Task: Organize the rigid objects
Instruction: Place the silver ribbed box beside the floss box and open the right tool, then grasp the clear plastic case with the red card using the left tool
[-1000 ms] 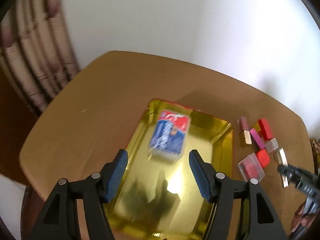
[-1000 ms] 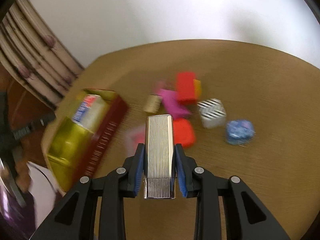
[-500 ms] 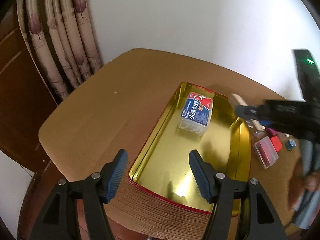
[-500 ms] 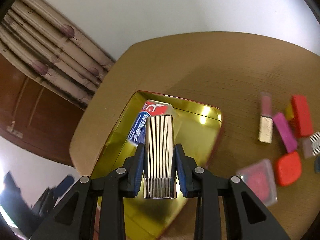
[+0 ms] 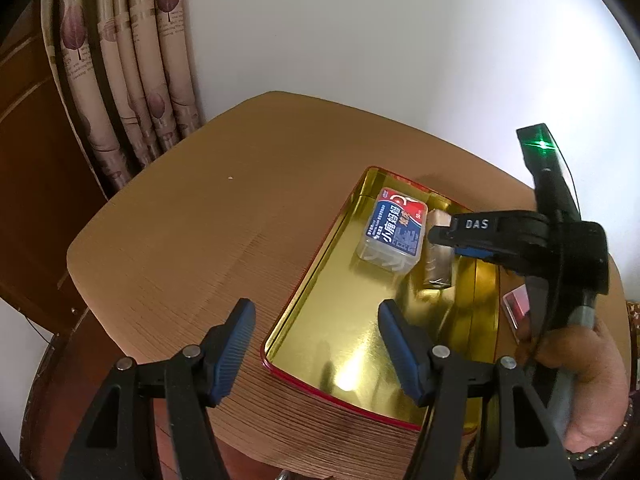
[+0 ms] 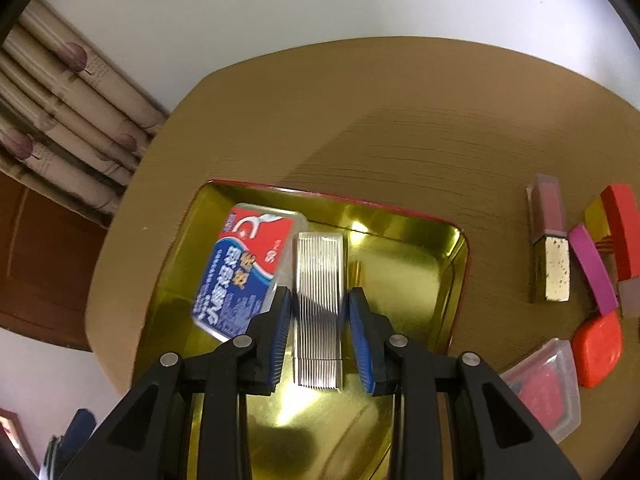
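Note:
A gold tray (image 5: pixel 304 292) with a red rim lies on the round wooden table. In it sits a clear floss box (image 5: pixel 394 228) with a blue and red label. My right gripper (image 6: pixel 318 304) is shut on a ribbed silver case (image 6: pixel 319 280), held low inside the tray (image 6: pixel 460 280) just right of the floss box (image 6: pixel 244 268). In the left wrist view the right gripper (image 5: pixel 438 234) reaches in from the right with the silver case (image 5: pixel 438 268) under it. My left gripper (image 5: pixel 316 320) hangs open above the tray's near left edge, with nothing between its fingers.
Right of the tray lie a gold-capped lipstick (image 6: pixel 550 240), a magenta bar (image 6: pixel 592 272), a red block (image 6: pixel 620 228), an orange-red case (image 6: pixel 598 348) and a clear box with red inside (image 6: pixel 544 392). A curtain (image 5: pixel 132 80) hangs behind the table. A hand (image 5: pixel 580 380) holds the right gripper.
My right gripper carried the silver case from above the loose items leftward and down into the tray beside the floss box. My left gripper drew back from over the tray toward its near edge.

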A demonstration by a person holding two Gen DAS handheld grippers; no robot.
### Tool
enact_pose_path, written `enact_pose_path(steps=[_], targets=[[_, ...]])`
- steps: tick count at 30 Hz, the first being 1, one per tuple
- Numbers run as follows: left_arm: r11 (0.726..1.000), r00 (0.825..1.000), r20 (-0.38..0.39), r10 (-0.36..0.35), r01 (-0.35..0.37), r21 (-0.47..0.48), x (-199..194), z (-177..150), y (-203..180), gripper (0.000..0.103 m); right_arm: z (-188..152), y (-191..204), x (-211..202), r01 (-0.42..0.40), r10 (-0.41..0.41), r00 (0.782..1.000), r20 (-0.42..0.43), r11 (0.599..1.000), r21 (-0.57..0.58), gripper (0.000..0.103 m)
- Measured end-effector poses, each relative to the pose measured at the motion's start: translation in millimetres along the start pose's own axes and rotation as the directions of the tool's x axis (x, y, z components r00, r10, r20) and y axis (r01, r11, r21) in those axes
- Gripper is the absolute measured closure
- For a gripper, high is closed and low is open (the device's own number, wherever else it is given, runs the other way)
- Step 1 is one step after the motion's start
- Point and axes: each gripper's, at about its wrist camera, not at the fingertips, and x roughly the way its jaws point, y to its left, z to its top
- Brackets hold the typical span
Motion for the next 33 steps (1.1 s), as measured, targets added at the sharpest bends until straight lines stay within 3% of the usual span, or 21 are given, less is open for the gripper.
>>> enact_pose_path(steps=[7, 10, 14, 18, 23, 25, 28, 30, 33], targets=[[1.0, 1.0, 0.005, 0.013, -0.014, 0.025, 1, -2, -4, 0.038, 2, 3, -2, -0.007, 0.007, 1.0, 0.027, 1.0, -0.001, 0.074], [0.999, 1.0, 0.022, 0.02, -0.021, 0.038, -1, -4, -7, 0.038, 1, -7, -20, -0.074, 0.073, 0.995, 0.073, 0.997, 0.009, 0.074], [0.998, 0.999, 0.027, 0.017, -0.019, 0.066, -2, -8, -16, 0.038, -14, -25, -52, -0.104, 0.107, 0.984, 0.139, 0.994, -0.028, 0.074], [0.993, 0.999, 0.037, 0.014, -0.018, 0.115, -7, -12, -30, 0.038, -42, -54, -83, -0.046, 0.063, 0.976, 0.209, 0.996, -0.083, 0.074], [0.981, 0.999, 0.036, -0.04, 0.032, 0.189, -21, -17, -53, 0.038, -90, -115, -121, 0.17, -0.128, 0.945, 0.301, 0.979, -0.116, 0.065], [0.973, 0.997, 0.028, -0.07, 0.062, 0.224, -28, -20, -69, 0.038, -106, -145, -130, 0.281, -0.232, 0.916, 0.328, 0.953, -0.112, 0.06], [0.954, 0.99, -0.018, -0.143, 0.142, 0.265, -35, -21, -97, 0.038, -122, -193, -137, 0.382, -0.343, 0.884, 0.32, 0.922, -0.069, 0.059], [0.938, 0.977, -0.067, -0.204, 0.214, 0.271, -37, -20, -121, 0.038, -131, -225, -142, 0.427, -0.398, 0.863, 0.311, 0.904, -0.029, 0.059], [0.919, 0.948, -0.158, -0.277, 0.31, 0.244, -31, -18, -153, 0.037, -140, -253, -146, 0.447, -0.431, 0.851, 0.3, 0.894, 0.018, 0.059]])
